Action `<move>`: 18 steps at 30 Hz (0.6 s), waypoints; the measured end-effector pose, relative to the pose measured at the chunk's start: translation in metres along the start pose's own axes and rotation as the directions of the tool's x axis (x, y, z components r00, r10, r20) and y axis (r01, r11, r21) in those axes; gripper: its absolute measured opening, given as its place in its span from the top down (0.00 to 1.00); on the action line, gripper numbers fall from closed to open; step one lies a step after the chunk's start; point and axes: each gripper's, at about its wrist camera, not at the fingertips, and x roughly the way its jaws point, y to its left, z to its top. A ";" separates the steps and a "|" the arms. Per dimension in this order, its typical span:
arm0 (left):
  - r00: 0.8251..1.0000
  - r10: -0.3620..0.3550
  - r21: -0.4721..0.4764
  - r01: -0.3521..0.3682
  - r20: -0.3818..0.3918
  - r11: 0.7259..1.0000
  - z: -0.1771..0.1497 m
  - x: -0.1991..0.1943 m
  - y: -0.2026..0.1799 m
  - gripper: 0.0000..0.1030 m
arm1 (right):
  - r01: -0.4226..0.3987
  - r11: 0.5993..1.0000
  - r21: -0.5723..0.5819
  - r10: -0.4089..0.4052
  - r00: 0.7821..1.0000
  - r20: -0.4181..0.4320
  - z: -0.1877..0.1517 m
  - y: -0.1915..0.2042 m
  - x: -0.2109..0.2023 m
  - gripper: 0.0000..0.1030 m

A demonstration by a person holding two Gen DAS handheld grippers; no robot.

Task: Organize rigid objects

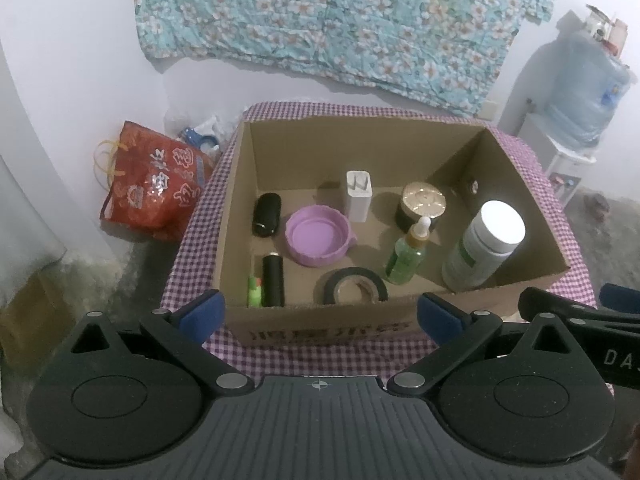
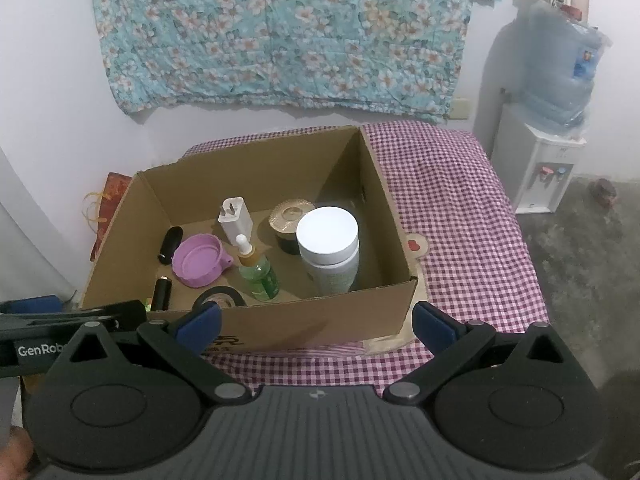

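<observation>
Both claws, left [image 1: 320,312] and right [image 2: 316,320], gape empty just before the filled cardboard box [image 1: 328,326]

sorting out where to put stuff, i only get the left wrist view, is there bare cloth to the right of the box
Observer: Yes. The right wrist view shows a wide stretch of checked cloth to the right of the cardboard box, with no loose objects on it.
Operator: anything sticking out from under the box on that side
Observer: A flat beige piece with a red mark pokes out from under the box's right wall.
Operator: ok and is the right gripper holding anything
Observer: No. The right gripper is open, with nothing between its fingers, and sits in front of the box's near wall.
</observation>
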 end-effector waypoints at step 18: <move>1.000 0.017 0.009 -0.017 0.014 1.000 0.004 -0.004 0.000 0.01 | -0.006 1.000 0.004 0.006 1.000 0.001 0.002 -0.001 0.001 0.00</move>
